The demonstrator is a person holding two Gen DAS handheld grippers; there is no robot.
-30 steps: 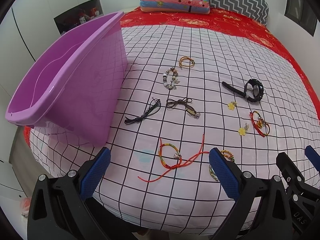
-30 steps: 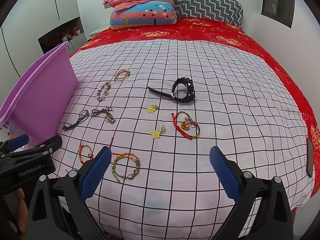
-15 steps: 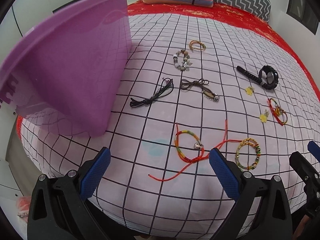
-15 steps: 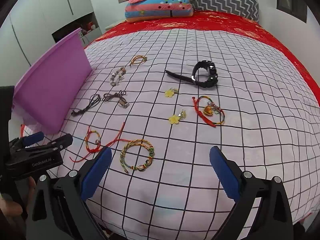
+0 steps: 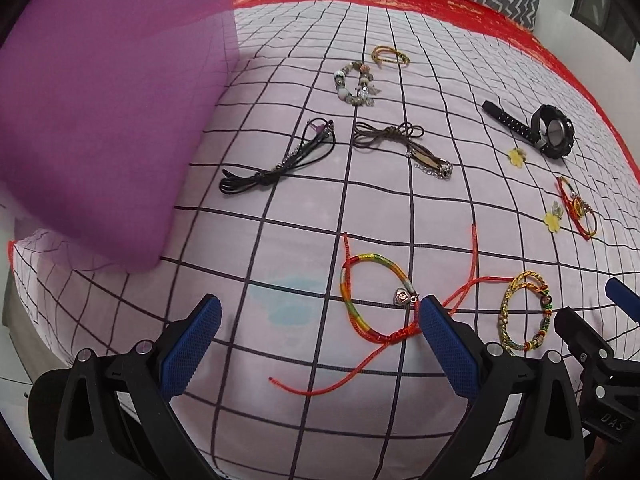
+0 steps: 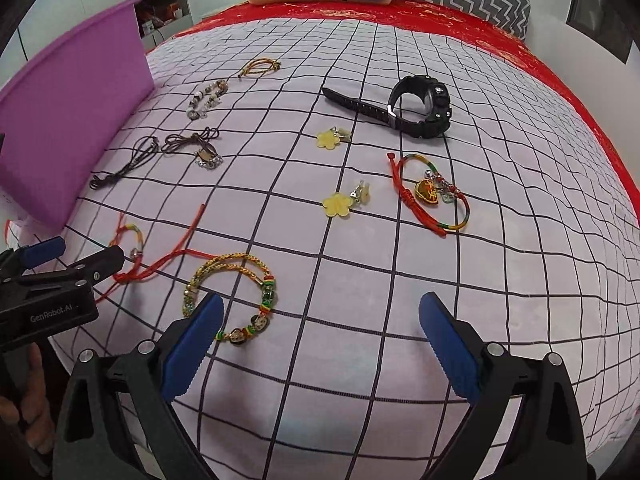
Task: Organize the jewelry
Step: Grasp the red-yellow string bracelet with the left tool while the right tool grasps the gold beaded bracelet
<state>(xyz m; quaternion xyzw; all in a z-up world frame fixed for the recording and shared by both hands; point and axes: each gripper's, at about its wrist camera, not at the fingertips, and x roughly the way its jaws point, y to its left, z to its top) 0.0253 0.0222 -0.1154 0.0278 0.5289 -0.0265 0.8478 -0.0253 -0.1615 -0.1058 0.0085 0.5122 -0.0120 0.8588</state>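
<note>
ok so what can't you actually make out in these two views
- Inside of the purple bin: left wrist view shows only its blurred outer wall; contents hidden.
- Rainbow cord bracelet: right wrist view, partly behind the left gripper.
- Beaded bracelet: left wrist view, its near edge behind the left gripper's finger.

Even, bright indoor light over my grid bedsheet (image 5: 400,208); shadows soft. Fisheye bends the grid toward every edge, corners vignetted black. My purple tub (image 5: 100,100) blurs at ten o'clock.
</note>
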